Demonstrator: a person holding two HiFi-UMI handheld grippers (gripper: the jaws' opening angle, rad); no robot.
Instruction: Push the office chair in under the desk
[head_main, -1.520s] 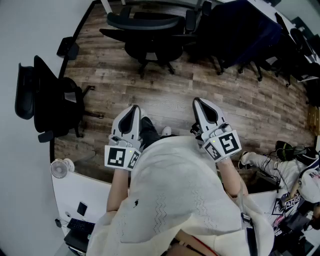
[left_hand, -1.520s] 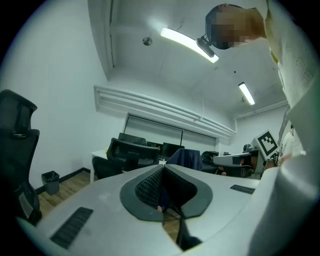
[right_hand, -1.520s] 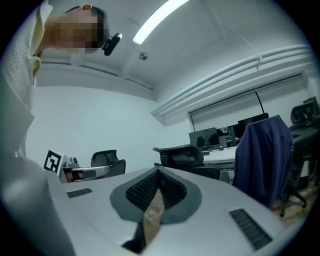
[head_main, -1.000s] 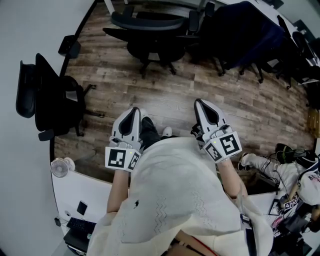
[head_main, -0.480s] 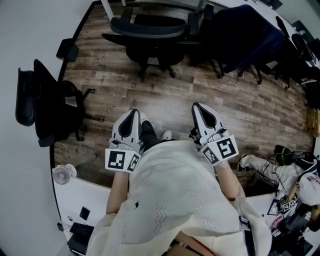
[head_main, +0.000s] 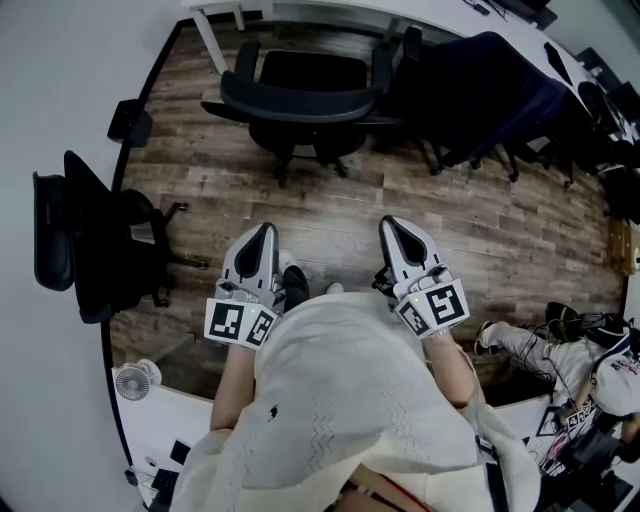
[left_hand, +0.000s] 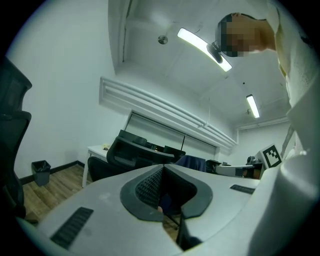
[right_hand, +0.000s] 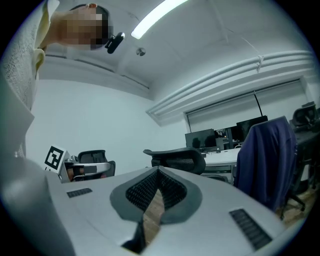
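Office chair: we see the black office chair (head_main: 300, 95) on the wooden floor (head_main: 330, 205), just in front of the white desk (head_main: 300, 8), with its backrest turned toward us.
Left hand-held gripper: our left hand-held gripper (head_main: 264, 230) has its jaws pressed together with nothing between them. It is held out over the floor, well apart from the office chair.
Right hand-held gripper: our right hand-held gripper (head_main: 388, 223) has its jaws meeting at the tips and holds nothing. It is alongside the left one, also well short of the chair.
Neighbours: a second black chair (head_main: 100, 240) stands at the left by the wall. A chair draped with a dark blue jacket (head_main: 480, 85) sits just right of the office chair.
Corner: a black bin (head_main: 130, 122) stands by the wall.
Near us: a small fan (head_main: 131, 381) rests on a white tabletop (head_main: 190, 410).
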